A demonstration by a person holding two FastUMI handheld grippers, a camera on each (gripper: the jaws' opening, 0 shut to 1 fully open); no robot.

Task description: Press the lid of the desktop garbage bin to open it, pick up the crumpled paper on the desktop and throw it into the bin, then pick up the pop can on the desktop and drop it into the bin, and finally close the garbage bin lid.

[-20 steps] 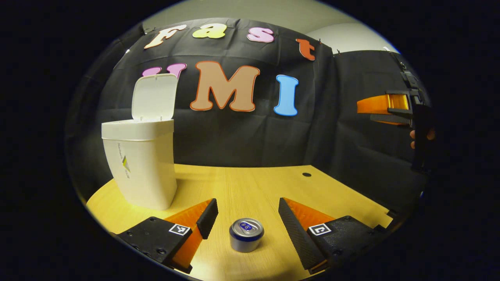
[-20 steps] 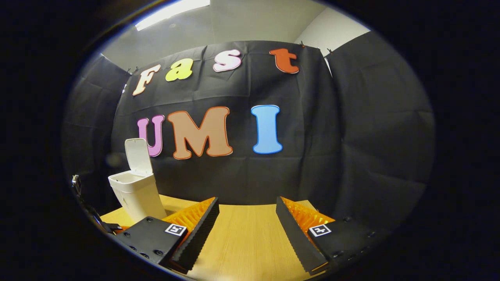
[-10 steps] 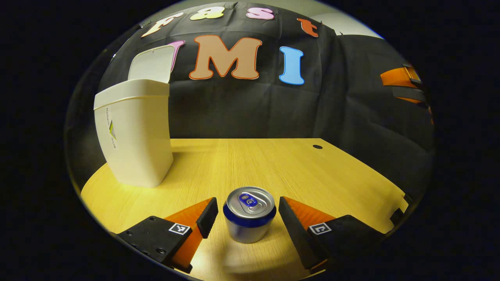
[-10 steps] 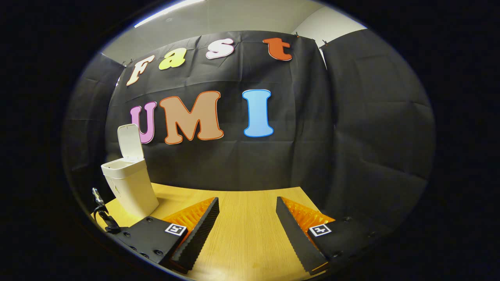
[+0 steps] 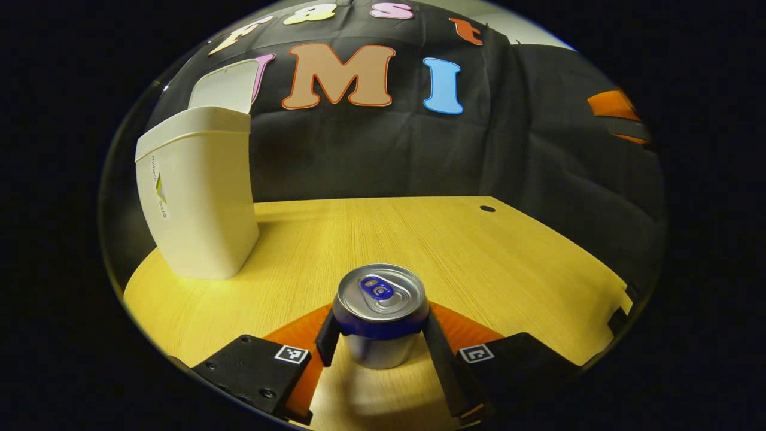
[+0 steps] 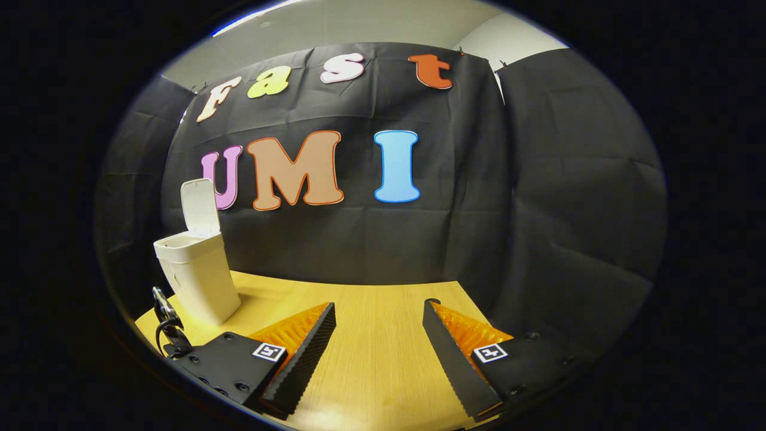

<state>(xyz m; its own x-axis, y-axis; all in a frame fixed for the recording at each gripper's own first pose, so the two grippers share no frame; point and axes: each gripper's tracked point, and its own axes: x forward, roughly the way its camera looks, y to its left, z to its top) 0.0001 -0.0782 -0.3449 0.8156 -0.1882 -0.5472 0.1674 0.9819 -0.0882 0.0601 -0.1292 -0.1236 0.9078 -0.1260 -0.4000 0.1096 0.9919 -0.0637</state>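
In the left gripper view, the left gripper (image 5: pixel 380 341) is clenching the can (image 5: pixel 380 316), one finger pressing on each side of its body just under the top rim, so the grasp looks made. The can is standing upright on the desk (image 5: pixel 491 263), long axis vertical, its pull tab facing the camera; its foot is showing between the fingers, and whether it is resting on the wood or just clear of it is hard to tell. The coming move is turning on one relation: the bin (image 5: pixel 194 191) is lying ahead and to the left of the held can, well apart from it, and its mouth is sitting far above the can's top, so the can will probably need lifting well up before it travels leftward over the rim. The lid (image 5: pixel 222 87) is standing open behind the mouth. The inside of the bin is hidden from this low angle. In the right gripper view, the right gripper (image 6: pixel 378 353) is hanging released over bare desk, its jaws wide apart with nothing between them, farther from the bin.
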